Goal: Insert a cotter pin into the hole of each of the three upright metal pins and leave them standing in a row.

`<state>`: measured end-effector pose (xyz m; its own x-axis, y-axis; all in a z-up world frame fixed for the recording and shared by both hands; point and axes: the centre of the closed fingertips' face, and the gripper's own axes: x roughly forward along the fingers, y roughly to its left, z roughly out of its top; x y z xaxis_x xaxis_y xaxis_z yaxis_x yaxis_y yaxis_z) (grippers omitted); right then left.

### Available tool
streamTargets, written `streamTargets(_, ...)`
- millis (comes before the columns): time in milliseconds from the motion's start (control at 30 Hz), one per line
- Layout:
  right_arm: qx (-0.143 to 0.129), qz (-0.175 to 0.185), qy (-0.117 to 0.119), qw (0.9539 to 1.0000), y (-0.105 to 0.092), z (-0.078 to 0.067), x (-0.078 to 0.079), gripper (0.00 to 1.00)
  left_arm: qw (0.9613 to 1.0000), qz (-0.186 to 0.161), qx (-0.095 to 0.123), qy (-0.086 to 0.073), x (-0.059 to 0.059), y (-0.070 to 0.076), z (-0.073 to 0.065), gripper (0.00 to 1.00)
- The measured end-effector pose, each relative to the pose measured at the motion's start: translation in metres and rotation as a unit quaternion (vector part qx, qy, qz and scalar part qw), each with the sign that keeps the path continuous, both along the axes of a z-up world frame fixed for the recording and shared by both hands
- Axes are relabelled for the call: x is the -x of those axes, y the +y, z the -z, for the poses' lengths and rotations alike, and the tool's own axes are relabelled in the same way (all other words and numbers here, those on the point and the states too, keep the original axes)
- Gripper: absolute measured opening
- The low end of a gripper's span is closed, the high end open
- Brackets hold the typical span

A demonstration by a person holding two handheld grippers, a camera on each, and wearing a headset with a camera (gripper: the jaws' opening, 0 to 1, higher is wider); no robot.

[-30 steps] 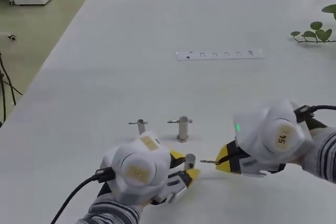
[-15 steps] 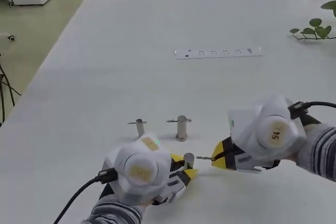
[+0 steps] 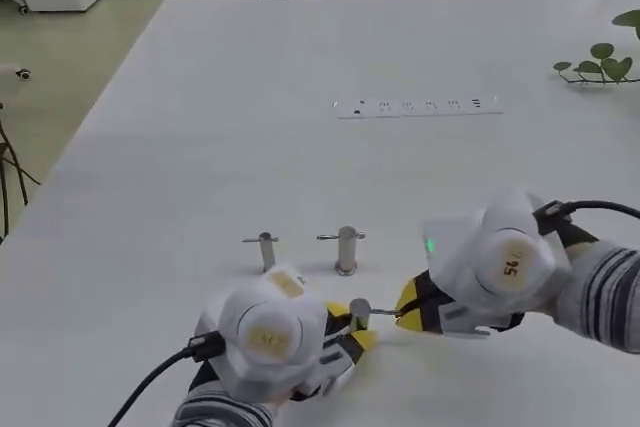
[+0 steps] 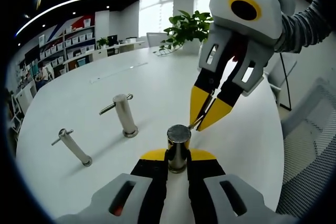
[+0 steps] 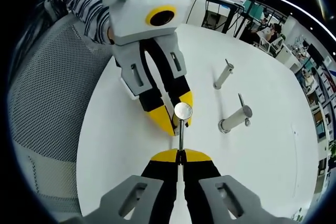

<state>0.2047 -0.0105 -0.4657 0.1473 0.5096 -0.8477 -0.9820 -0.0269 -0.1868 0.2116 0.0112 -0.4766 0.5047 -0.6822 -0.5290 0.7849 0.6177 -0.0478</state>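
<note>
The left tongs (image 4: 177, 157) are closed around the lower body of the near metal pin (image 4: 178, 141), holding it upright on the white surface (image 3: 300, 147) close to the person's edge. The right tongs (image 5: 180, 156) pinch the held cotter pin (image 5: 180, 136) by its rear end. It lies roughly level and points at the near metal pin from the right. Its forward tip meets the side of that pin just below the flat round top; whether it has entered the hole cannot be told. The two tongs face each other, their yellow tips just beside one another with the pin between them. Beyond them, apart from the held one, two more pins stand side by side: the middle metal pin (image 3: 346, 250) and the left metal pin (image 3: 267, 251). Each is upright, with inserted cotter pins (image 3: 341, 235) crossing near the top. Farther back on the surface lies a white power strip (image 3: 417, 105), and green plant leaves (image 3: 600, 59) reach in at the right edge.
</note>
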Motion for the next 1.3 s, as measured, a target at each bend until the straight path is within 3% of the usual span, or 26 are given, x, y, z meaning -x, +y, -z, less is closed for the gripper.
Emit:
streamTargets(500,0.0,0.008,0.005,1.0,0.001,-0.003,0.001,0.0,0.9998,-0.013,0.014,-0.004,-0.001,0.0,0.002,0.1)
streamTargets(633,-0.018,0.013,0.018,0.9996,0.0,-0.004,0.001,0.0,0.9998,-0.015,0.016,-0.006,-0.001,0.0,0.002,0.1)
streamTargets(767,-0.049,0.026,0.047,0.9974,0.002,-0.005,0.003,0.0,0.9998,-0.011,0.014,-0.006,-0.001,0.0,0.002,0.1)
streamTargets(900,-0.061,0.019,0.046,0.9969,0.007,-0.011,0.003,0.0,0.9999,-0.008,0.011,-0.01,0.0,0.0,0.002,0.09)
streamTargets(1167,-0.049,0.001,0.028,0.9984,0.012,-0.012,0.004,0.0,0.9998,-0.013,0.015,-0.008,-0.001,-0.001,0.003,0.1)
streamTargets(1300,-0.049,0.001,0.024,0.9985,0.014,-0.012,0.004,0.0,0.9993,-0.025,0.028,-0.003,-0.001,-0.001,0.004,0.1)
